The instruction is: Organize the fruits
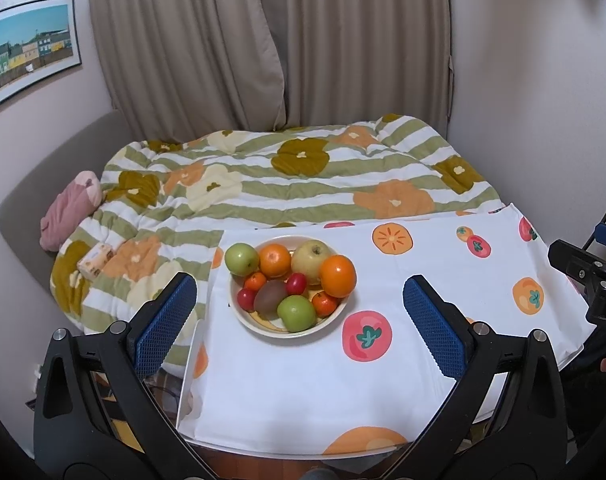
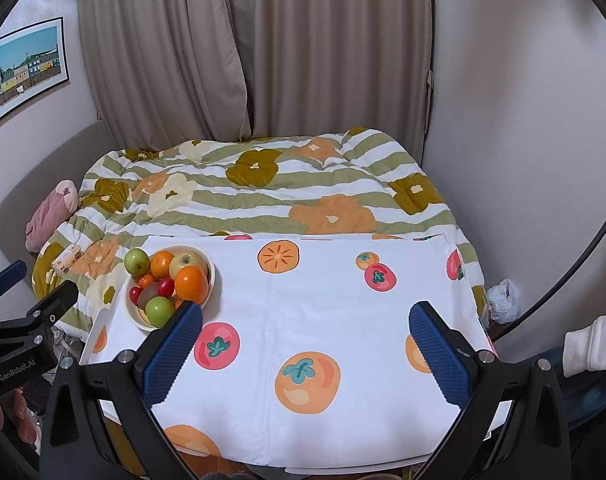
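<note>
All the fruit in view sits heaped in one cream, shallow round bowl [image 1: 245, 316], which stands on the left part of a white tablecloth printed with orange and red fruit motifs [image 1: 303, 380]. No loose fruit shows on the cloth. This fits either fruit gathered into the bowl or fruit waiting to be taken out and sorted; the frames do not settle which.

Contents:
- two green apples [image 1: 242, 259]
- one pale yellow-green apple [image 1: 310, 260]
- two large oranges, the nearer one [image 1: 337, 276] riding high on the right rim
- small mandarins [image 1: 323, 303]
- small red round fruits [image 1: 296, 283]
- one brown kiwi [image 1: 269, 296]

Handling, as judged: apples and oranges look firm, smooth and round, so likely to roll or slip; best taken across the widest middle. The small red fruits and the kiwi lie low between bigger pieces, so fingers would crowd there. The rim orange looks easiest to reach and could roll off if nudged.

Left gripper [image 1: 299, 320]: blue-padded fingers wide apart, empty, hanging before the bowl. Right gripper [image 2: 305, 344]: fingers wide apart, empty, over bare cloth to the right of the bowl, with its left finger overlapping the bowl's edge in the right wrist view.

Surroundings: a bed with a green-striped floral quilt [image 1: 283, 184] just behind the table, a pink cushion [image 1: 69, 208], a small patterned box [image 1: 97, 260] on the quilt, beige curtains [image 1: 263, 40]. The cloth may drag if the bowl is pushed.
</note>
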Available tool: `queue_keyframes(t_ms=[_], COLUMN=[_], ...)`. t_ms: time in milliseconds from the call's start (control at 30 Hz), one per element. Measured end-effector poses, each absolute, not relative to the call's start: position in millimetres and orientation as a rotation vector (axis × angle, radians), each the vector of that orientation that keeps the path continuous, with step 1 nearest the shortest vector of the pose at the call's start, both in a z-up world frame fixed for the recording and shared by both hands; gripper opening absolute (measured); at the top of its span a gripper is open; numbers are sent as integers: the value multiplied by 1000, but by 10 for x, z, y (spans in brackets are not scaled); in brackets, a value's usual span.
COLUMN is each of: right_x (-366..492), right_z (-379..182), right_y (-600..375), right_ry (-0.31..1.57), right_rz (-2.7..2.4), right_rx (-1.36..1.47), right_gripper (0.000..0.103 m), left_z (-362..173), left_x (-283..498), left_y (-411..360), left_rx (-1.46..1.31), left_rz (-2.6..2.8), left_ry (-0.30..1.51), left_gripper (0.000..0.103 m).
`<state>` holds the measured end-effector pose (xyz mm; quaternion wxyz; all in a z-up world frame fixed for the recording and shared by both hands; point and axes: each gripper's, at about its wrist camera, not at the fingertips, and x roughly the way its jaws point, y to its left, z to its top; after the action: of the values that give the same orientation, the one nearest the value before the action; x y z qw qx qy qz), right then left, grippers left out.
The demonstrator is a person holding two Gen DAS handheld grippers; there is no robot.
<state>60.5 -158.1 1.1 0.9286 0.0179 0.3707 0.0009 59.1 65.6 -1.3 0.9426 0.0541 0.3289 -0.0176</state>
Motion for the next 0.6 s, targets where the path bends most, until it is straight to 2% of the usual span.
queue_keyframes(t_ms=[600], right_x=[607], right_z=[1], right_y=[-1591], right_ry=[758], right_rz=[1], right_rx=[37], right_gripper=[103], left_z=[-16], left_x=[607], left_y=[655], left_rx=[103], left_rz=[-42], left_ry=[671], left_gripper=[103])
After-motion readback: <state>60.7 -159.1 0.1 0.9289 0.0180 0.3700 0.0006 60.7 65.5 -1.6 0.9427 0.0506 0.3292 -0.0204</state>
